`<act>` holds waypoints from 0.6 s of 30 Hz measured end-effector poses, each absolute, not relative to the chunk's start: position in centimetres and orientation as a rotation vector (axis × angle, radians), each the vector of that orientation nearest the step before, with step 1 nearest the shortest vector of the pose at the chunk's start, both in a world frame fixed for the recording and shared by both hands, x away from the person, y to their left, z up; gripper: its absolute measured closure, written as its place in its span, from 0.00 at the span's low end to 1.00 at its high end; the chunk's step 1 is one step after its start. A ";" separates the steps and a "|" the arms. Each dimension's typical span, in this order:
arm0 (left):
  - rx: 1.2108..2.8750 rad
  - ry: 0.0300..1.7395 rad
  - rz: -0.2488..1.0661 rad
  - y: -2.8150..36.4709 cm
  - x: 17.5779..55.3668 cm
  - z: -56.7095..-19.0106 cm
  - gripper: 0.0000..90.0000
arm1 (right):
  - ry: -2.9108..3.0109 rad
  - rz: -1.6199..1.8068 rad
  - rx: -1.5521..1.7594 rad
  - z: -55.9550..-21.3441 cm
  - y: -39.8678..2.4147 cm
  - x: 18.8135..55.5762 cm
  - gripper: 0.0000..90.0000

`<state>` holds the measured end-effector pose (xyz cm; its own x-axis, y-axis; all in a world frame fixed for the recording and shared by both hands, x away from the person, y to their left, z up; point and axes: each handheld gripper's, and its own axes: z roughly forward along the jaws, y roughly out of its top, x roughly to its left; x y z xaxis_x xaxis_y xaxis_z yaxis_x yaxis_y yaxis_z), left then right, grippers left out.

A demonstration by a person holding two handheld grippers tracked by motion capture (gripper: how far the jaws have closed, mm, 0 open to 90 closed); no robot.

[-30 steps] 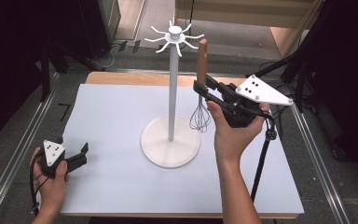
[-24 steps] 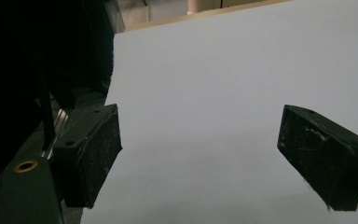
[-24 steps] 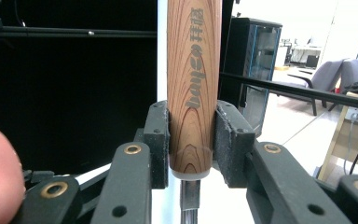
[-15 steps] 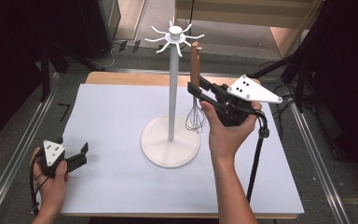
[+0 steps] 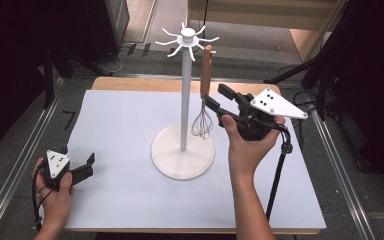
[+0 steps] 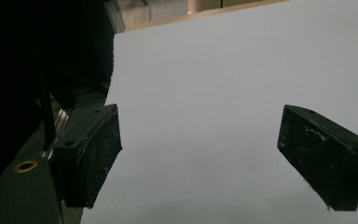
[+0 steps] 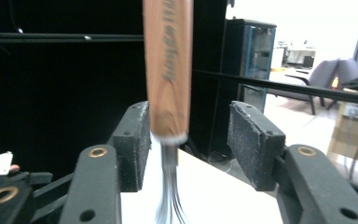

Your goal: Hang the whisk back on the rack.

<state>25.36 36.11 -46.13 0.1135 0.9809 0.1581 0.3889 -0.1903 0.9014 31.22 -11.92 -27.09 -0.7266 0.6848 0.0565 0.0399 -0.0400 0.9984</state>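
Since a second ago the right tool's (image 5: 214, 103) jaws have just been opening, and the whisk (image 5: 204, 95) that they pinched then now hangs free from the white hook stand (image 5: 184, 100), with a gap showing on each side of its handle in the right gripper view. That whisk has a reddish-brown wooden handle with lettering down its side, a pale metal collar below it, and a cage of thin wire loops at the bottom, hanging just above the stand's round base. It hangs upright between the spread jaws, closer to the left-hand one in that view. On the high view it sits at about 3 o'clock from the pole. At 8 o'clock on the white worktop (image 5: 120, 130), the left tool (image 5: 87, 165) rests spread and empty.
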 end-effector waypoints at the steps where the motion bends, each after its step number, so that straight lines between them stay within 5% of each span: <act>1: 1.683 1.349 1.058 36.1 25.4 -46.1 0.16 | 1.770 1.809 0.771 -27.2 -12.2 31.2 0.53; 18: 1.684 1.349 1.060 36.1 25.3 -46.1 0.16 | 1.761 1.695 0.868 -30.1 -16.0 30.5 0.15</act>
<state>25.33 36.12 -46.12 0.1138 0.9805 0.1605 0.3873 -0.1925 0.9016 30.54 -15.96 -30.06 -0.6464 0.7612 0.0521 0.0810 0.0006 0.9967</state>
